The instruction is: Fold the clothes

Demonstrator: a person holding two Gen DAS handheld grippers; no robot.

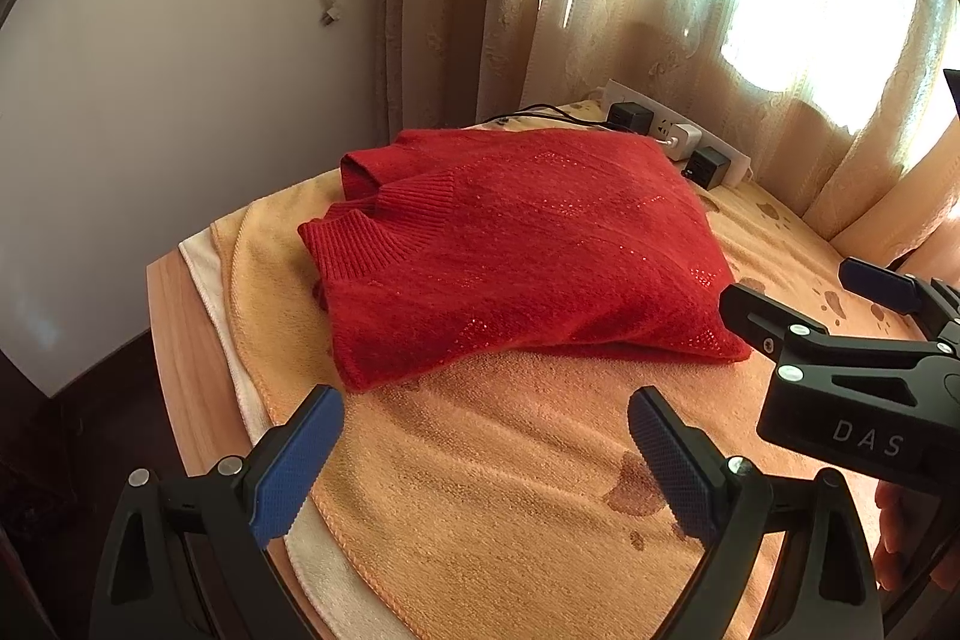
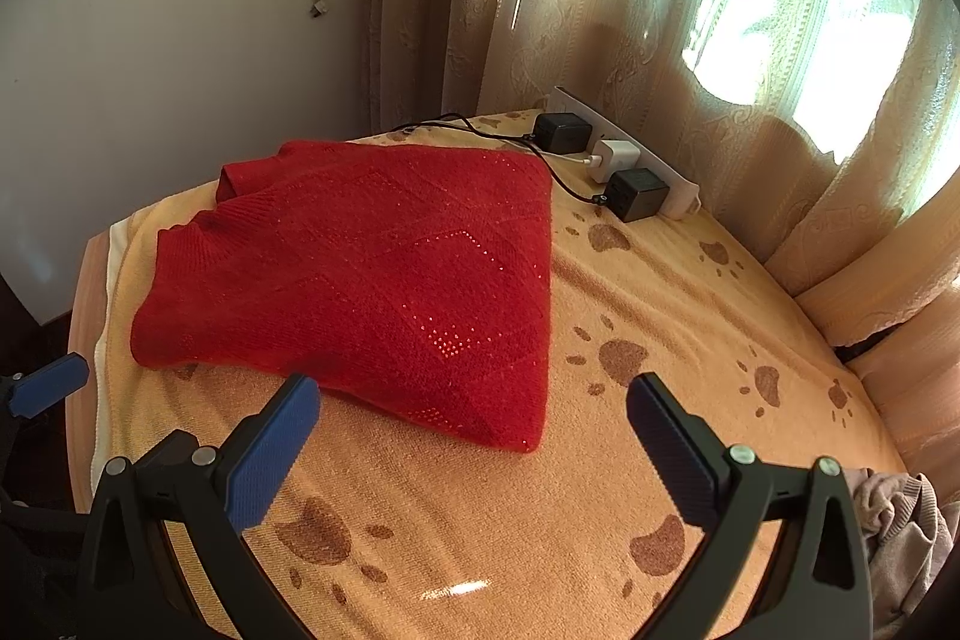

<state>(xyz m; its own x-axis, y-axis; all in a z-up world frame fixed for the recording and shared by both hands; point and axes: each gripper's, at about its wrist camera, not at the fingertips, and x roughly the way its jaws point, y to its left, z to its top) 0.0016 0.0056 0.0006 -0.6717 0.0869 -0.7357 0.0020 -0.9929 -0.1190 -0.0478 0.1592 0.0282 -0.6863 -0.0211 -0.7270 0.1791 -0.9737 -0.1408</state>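
From the left wrist, the left gripper (image 1: 486,451) hangs with jaws wide apart and empty above an orange paw-print towel (image 1: 510,490); a folded red knit sweater (image 1: 510,256) lies on it just ahead. From the right wrist, the right gripper (image 2: 474,439) gapes empty too, near the sweater's front corner.

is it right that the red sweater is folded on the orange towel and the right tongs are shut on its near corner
Not quite. The red sweater does lie folded on the orange towel, but the right tongs are open and hold nothing; they hover over the towel just short of the sweater's near corner. The right wrist view shows both pads clear of the fabric.
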